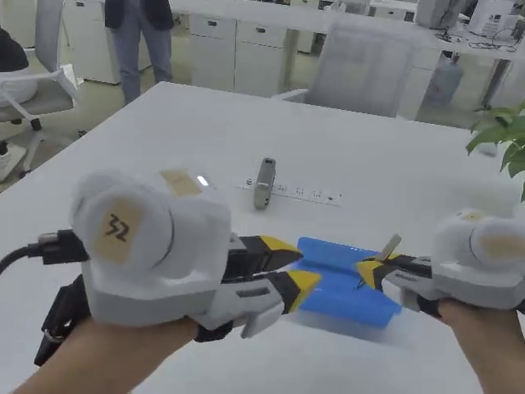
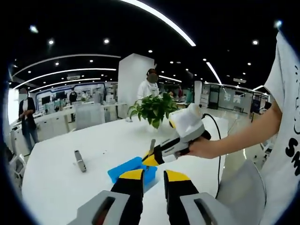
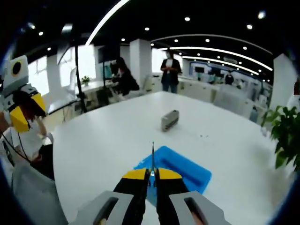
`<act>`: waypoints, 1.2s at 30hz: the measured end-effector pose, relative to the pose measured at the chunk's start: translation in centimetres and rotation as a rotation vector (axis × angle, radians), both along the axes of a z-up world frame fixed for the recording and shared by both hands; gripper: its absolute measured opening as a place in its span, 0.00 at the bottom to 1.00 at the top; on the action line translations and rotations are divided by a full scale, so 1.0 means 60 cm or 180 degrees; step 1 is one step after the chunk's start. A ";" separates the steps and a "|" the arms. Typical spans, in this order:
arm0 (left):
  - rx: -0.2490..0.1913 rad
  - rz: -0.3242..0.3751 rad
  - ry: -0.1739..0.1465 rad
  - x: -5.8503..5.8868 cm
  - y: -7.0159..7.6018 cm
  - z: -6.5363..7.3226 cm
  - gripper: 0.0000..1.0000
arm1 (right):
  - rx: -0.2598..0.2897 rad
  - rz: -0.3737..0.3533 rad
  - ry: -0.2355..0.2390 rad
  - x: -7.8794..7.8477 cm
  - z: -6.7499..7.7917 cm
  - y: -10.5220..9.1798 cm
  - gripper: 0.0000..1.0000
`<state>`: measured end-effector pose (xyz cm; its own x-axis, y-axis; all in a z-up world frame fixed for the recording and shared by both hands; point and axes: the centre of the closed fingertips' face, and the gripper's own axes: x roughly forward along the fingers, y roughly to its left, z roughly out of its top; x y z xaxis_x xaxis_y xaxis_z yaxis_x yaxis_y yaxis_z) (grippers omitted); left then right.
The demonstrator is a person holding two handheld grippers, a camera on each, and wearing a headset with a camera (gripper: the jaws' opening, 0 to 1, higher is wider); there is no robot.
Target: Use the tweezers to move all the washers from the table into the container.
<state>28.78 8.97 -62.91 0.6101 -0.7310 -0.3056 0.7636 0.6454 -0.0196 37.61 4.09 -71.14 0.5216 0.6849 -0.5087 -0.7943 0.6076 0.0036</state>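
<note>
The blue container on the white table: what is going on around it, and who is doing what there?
A person at a white table holds a gripper in each hand. The right gripper is shut on a pair of tweezers and hangs just above the blue container. The left gripper is open, holds nothing, and is beside the container. Farther back lie a grey block and a row of small pieces, too small to say if they are washers.
</note>
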 end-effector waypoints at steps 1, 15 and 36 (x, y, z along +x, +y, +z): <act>0.0009 -0.0018 0.0013 0.002 -0.004 -0.005 0.13 | -0.0015 -0.0001 -0.0001 -0.008 0.003 0.000 0.03; 0.0294 -0.0989 0.0141 -0.042 -0.065 -0.025 0.10 | -0.0126 0.0935 0.0125 -0.172 -0.007 0.050 0.03; 0.0971 -0.1881 0.0205 -0.096 -0.104 -0.093 0.00 | -0.0880 0.1602 0.0121 -0.227 -0.078 0.030 0.03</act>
<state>22.99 2.74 -68.50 0.1069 -0.8118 -0.5741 0.9939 0.1026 0.0401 23.97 5.88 -75.82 0.1436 0.6829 -0.7163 -0.9883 0.1371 -0.0674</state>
